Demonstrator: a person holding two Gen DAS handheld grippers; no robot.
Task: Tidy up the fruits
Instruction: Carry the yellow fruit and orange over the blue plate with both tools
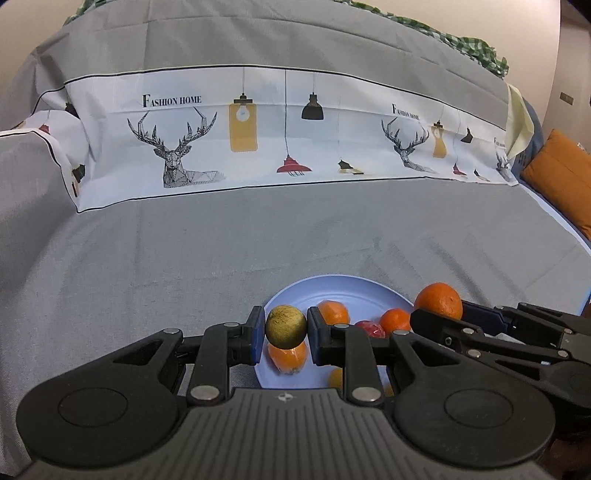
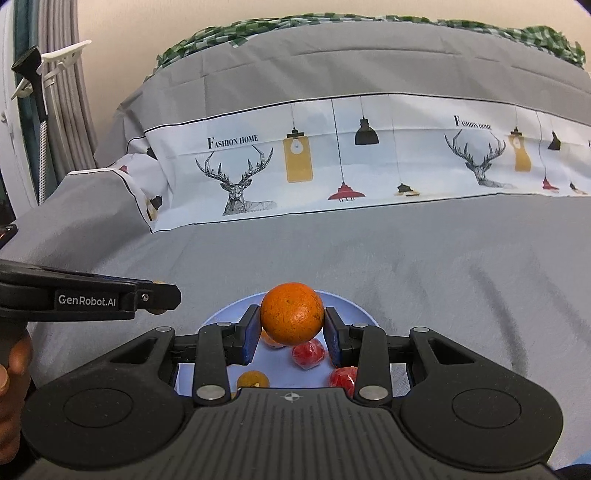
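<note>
My left gripper [image 1: 286, 330] is shut on a yellow-green round fruit [image 1: 286, 326] and holds it above the near left part of a light blue plate [image 1: 343, 288]. On the plate lie oranges [image 1: 288, 356] and a red fruit [image 1: 371, 328]. My right gripper [image 2: 291, 328] is shut on a large orange [image 2: 291, 314] above the same plate [image 2: 349, 304]; that orange also shows in the left wrist view [image 1: 439, 300]. Below it lie two red fruits [image 2: 308, 353] and a small orange [image 2: 253, 379]. The left gripper shows at the left of the right wrist view [image 2: 159, 295].
The plate sits on a grey bedspread [image 1: 184, 258] with a white printed band of deer and lamps [image 1: 258, 129]. An orange cushion [image 1: 561, 177] lies at the far right. A green checked cloth [image 2: 258, 26] lies at the back. A curtain [image 2: 70, 110] hangs at the left.
</note>
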